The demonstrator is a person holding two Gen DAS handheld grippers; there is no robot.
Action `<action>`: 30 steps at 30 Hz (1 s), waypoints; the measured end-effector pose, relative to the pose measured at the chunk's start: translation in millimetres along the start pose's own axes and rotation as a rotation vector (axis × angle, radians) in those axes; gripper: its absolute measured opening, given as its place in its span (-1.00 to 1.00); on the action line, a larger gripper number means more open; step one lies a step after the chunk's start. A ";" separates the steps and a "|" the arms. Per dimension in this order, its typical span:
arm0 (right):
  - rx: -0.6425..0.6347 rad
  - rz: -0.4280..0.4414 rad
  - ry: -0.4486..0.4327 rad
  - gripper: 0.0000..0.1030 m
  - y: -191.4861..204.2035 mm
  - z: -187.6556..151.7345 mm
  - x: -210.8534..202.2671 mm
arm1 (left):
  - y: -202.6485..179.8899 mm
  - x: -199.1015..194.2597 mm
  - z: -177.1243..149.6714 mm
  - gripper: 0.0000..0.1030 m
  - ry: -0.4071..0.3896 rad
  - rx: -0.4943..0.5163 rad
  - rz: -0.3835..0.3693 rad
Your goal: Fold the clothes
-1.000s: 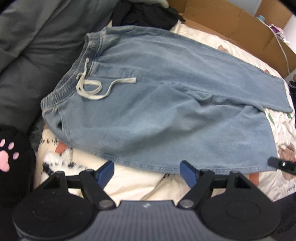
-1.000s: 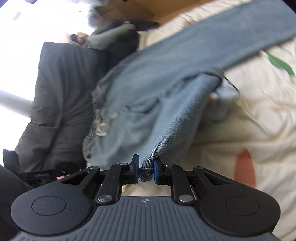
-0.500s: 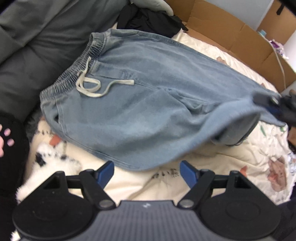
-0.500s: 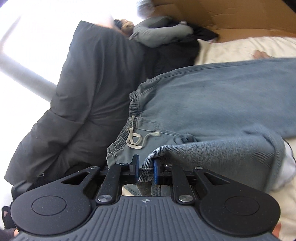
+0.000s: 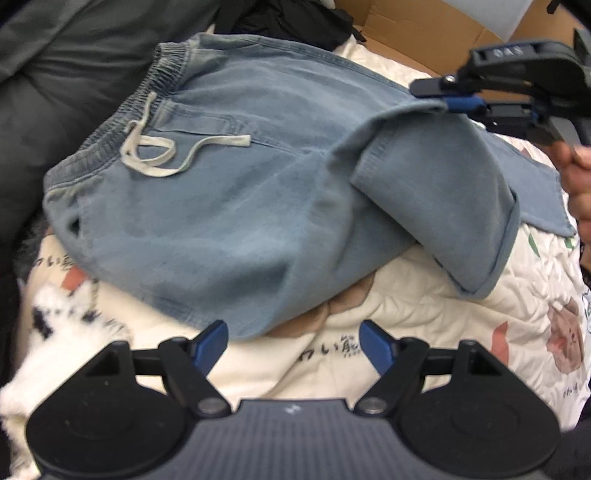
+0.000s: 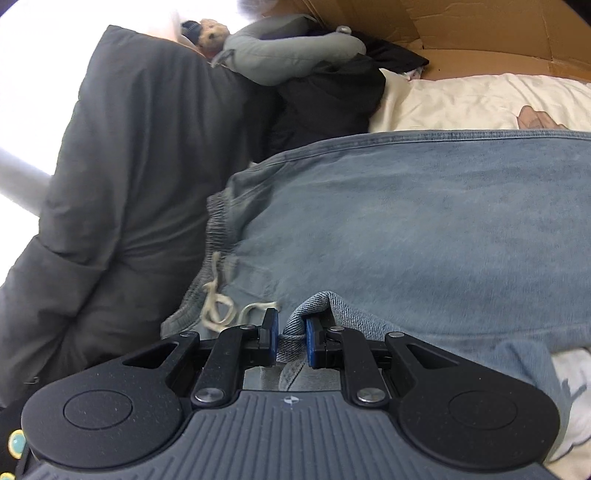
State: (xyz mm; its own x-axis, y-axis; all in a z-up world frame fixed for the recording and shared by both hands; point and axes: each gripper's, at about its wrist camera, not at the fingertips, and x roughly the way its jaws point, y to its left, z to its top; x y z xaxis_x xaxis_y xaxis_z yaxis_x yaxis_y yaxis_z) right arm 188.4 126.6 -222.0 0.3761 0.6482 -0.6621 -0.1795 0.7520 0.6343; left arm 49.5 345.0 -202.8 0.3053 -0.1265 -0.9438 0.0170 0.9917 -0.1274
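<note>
Our right gripper [image 6: 290,338] pinches the hem of the light-blue denim shorts [image 5: 229,192], one leg doubled over; our left gripper [image 5: 293,341] is spread, empty.

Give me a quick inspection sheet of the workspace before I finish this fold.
Surface: cream printed quilt, rumpled.
Job's things: blue denim shorts lying flat, one leg hem lifted and folded over; drawstring loose on top.
Clutter: dark grey duvet, black clothes, grey neck pillow, plush toy.
Grippers: left hand-held gripper open, holding nothing; right hand-held gripper pinching the hem.
Cables: nothing seen.
Surroundings: cardboard behind the bed.
</note>
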 end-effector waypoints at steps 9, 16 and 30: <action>0.027 0.014 0.053 0.09 -10.4 23.9 4.9 | -23.7 20.3 29.4 0.56 -0.032 0.000 -0.040; 0.013 0.039 -0.037 0.26 -20.4 30.1 -61.2 | -46.9 37.3 50.1 0.56 -0.046 0.028 -0.067; 0.150 -0.056 -0.098 0.26 -93.2 -80.3 -132.0 | -52.6 41.2 72.1 0.56 -0.037 0.073 0.003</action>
State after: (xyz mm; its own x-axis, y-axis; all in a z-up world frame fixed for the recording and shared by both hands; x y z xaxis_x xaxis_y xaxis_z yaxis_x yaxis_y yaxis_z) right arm 82.4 -19.5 -225.8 0.4694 0.5859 -0.6606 -0.0213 0.7554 0.6549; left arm 129.9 289.2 -213.0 0.3403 -0.1236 -0.9321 0.0852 0.9913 -0.1004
